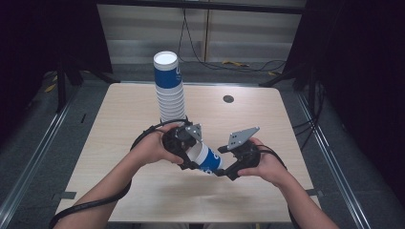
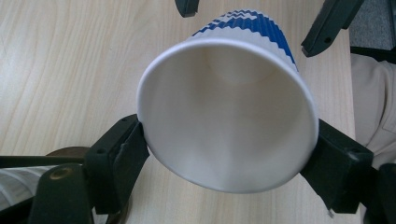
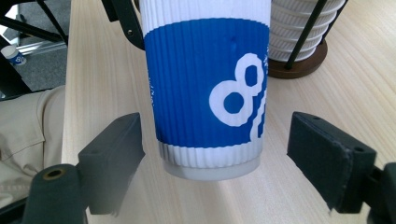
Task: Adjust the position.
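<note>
My left tool (image 1: 187,143) is clamped on the rim of a blue-and-white paper cup (image 1: 206,159), holding it tipped on its side just above the bench (image 1: 267,119). My right tool (image 1: 228,172) is spread wide around the cup's base, jaws clear of it. Behind stands the tall cup stack (image 1: 169,88).

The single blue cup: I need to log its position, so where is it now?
In the high view the blue cup lies tilted above the table's near middle, its rim between the left gripper jaws, just in front of the cup stack.
</note>
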